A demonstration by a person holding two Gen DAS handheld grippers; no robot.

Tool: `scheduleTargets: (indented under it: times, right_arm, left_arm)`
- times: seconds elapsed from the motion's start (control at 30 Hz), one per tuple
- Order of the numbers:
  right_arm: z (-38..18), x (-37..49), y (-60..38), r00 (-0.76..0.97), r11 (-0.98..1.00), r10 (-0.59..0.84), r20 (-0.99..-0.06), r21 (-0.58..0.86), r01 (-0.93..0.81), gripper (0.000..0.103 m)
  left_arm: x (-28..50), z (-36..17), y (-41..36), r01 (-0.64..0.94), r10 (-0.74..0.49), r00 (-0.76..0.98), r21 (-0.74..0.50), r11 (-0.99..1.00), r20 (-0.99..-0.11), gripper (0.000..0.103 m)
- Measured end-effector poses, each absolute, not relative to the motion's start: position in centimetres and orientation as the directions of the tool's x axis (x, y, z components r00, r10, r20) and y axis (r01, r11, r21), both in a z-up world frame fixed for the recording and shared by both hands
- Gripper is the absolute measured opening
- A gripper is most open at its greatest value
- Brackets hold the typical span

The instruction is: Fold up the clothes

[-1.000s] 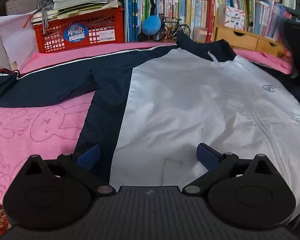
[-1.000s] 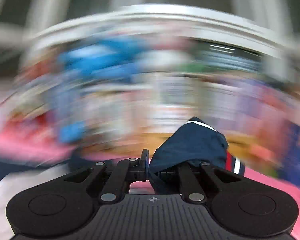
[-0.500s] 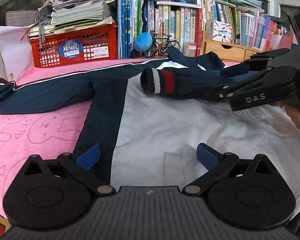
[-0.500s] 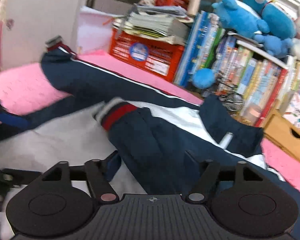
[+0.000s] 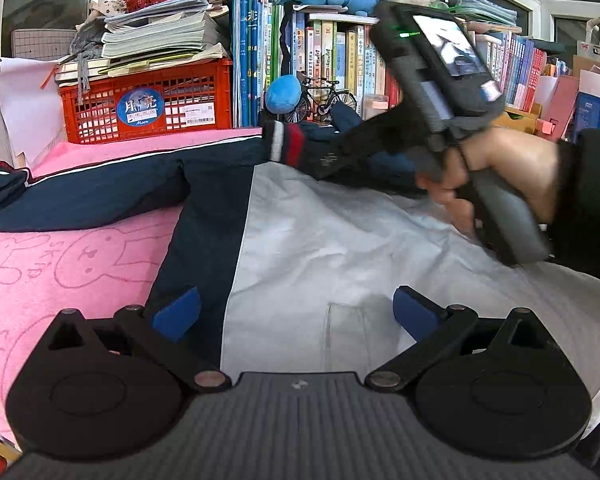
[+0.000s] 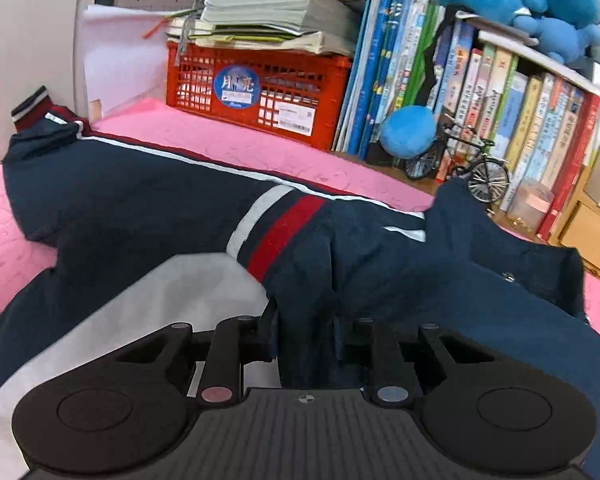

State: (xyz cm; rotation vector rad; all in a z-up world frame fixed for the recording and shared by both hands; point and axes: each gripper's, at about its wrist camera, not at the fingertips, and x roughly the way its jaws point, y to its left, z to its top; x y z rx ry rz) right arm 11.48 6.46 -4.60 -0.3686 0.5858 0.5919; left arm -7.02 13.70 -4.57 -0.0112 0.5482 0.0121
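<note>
A navy and white jacket (image 5: 320, 240) is lying spread out on a pink towel (image 5: 72, 264) covering the surface, its left sleeve (image 5: 88, 196) stretching out toward the left edge. Behind it, a red crate (image 5: 148, 104) stacked with papers is standing at the left, with a row of books (image 5: 332, 60) and a small toy bicycle (image 5: 324, 98) to its right. The left tongs (image 5: 296, 312) are hovering spread wide over the jacket's lower front, touching nothing. Further right, a hand (image 5: 496, 176) is gripping the right tongs (image 6: 306, 328), whose jaws are closing with the jacket's right sleeve (image 6: 364, 264) bunched between them; the fabric is filling the narrow gap. That sleeve is lying folded across the white chest, its striped cuff (image 6: 276, 232) pointing left.
</note>
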Motion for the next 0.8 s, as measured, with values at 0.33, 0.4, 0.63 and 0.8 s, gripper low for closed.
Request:
scheduleTargets:
  times: [0.33,0.4,0.63,0.8]
  right_arm:
    - [-1.8,7.0,0.4,0.655,0.788,0.505,-0.561,-0.009,-0.616,0.08]
    - [-1.1,5.7,-2.3,0.687,0.81,0.493,-0.534,-0.004,-0.586,0.087]
    - [-1.2,4.0,-12.1,0.797,0.936,0.325,-0.509,0.051,-0.349,0.092]
    - [-2.6,2.8,-17.6,0.821,0.966,0.253,-0.512,0.093,-0.24,0.092]
  left_arm:
    - [-7.2,-4.7,13.9,-0.01,0.006,0.855,-0.006,1.0,-0.518,0.103]
    - [-7.1,-4.6,13.9,-0.013,0.008,0.854,-0.006,1.0,-0.52,0.103]
    - [-6.8,-4.2,13.9,-0.029,0.02,0.836,-0.008,1.0,-0.548,0.103]
    - [-5.1,0.0,16.3,-0.011,-0.075,0.85,-0.16,0.987,-0.521,0.103]
